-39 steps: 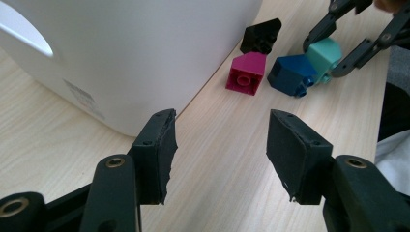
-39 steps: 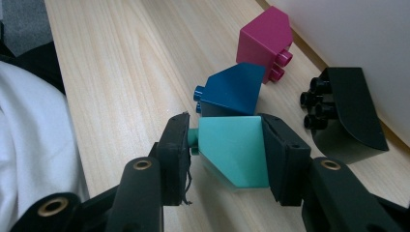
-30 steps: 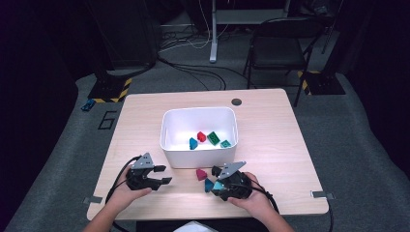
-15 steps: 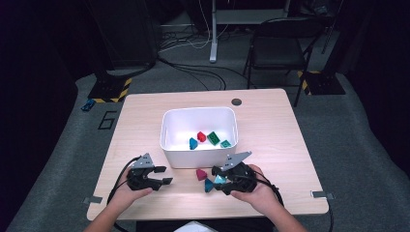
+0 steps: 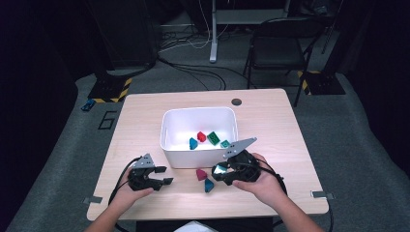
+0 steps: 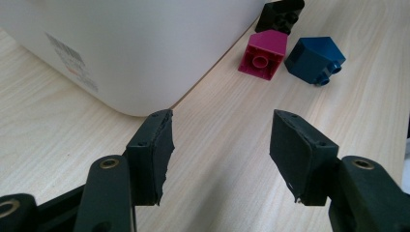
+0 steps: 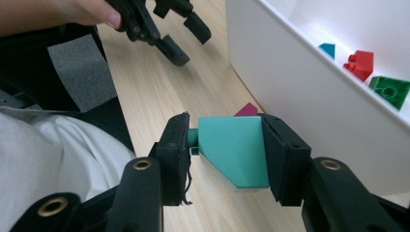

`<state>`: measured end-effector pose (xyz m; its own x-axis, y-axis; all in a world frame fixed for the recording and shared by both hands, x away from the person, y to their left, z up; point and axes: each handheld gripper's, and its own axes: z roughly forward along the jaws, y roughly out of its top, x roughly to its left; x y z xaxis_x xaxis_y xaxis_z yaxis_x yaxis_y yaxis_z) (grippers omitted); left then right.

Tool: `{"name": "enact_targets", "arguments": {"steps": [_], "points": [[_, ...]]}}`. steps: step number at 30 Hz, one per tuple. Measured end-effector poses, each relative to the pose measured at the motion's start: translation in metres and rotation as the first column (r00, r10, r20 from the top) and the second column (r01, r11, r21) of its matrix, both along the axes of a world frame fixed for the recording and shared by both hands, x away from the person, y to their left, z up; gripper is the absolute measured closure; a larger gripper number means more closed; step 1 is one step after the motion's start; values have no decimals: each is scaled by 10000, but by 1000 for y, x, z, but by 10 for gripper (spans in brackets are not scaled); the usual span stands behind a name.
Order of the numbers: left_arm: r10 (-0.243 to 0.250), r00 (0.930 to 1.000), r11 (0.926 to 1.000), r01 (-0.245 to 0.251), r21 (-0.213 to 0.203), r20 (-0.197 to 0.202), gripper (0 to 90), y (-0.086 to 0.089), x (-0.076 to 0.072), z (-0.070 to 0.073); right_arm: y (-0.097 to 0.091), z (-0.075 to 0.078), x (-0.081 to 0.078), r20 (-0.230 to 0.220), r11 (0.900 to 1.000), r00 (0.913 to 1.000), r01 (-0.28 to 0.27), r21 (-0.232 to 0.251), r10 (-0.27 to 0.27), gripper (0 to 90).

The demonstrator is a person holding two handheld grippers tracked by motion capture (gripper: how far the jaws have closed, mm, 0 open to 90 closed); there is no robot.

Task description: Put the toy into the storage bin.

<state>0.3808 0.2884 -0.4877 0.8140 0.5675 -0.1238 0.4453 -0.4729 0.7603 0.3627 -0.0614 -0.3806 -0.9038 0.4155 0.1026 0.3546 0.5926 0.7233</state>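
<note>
Right gripper view: right hand-held gripper clamped on teal block, raised beside white bin. Left hand-held gripper wide apart, just opened, nothing between jaws; magenta block and blue block ahead on counter.

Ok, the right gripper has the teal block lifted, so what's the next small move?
Probably carry it forward over the rim of the white bin and open. The right gripper is clamped on the teal block beside the bin's wall, and other blocks already lie inside.
</note>
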Motion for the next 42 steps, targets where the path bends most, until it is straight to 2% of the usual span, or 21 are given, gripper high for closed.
{"name": "enact_targets", "arguments": {"steps": [11,14,15,17,18,20,25,31,36,42], "points": [[-26,10000,10000,26,80,30,407,-3,0,-2,-2,25,9,-6,9996,10000,44,265,-44,562],[-153,9999,9996,153,230,-2,408,-5,-1,-2,-2,31,11,116,9998,9999,-7,205,4,562],[-61,10000,9999,61,125,5,407,-6,-1,-4,-1,33,12,104,9998,9999,1,195,-3,562],[-156,9999,9995,154,275,43,407,-6,-1,-4,-1,37,14,120,9999,9999,0,169,-2,562],[-190,9998,9995,193,262,-98,407,-7,-1,-4,0,40,15,191,9999,9998,13,127,-15,562],[-223,9998,9994,223,264,8,407,-8,-1,-4,0,44,18,267,10000,9996,50,85,-52,562],[-197,9998,9996,198,212,-65,407,-8,-1,-5,2,55,30,346,9998,9993,160,154,-165,562],[-251,9996,9994,254,256,-105,408,-8,-2,-5,9,64,44,523,9996,9982,283,-67,-280,562],[-236,9997,9995,238,213,-88,407,-8,-2,-5,18,69,56,713,9993,9972,257,-255,-238,562],[-315,9995,9990,316,305,-46,407,-8,-1,-5,29,69,71,703,9993,9972,281,-250,-263,562]]}}
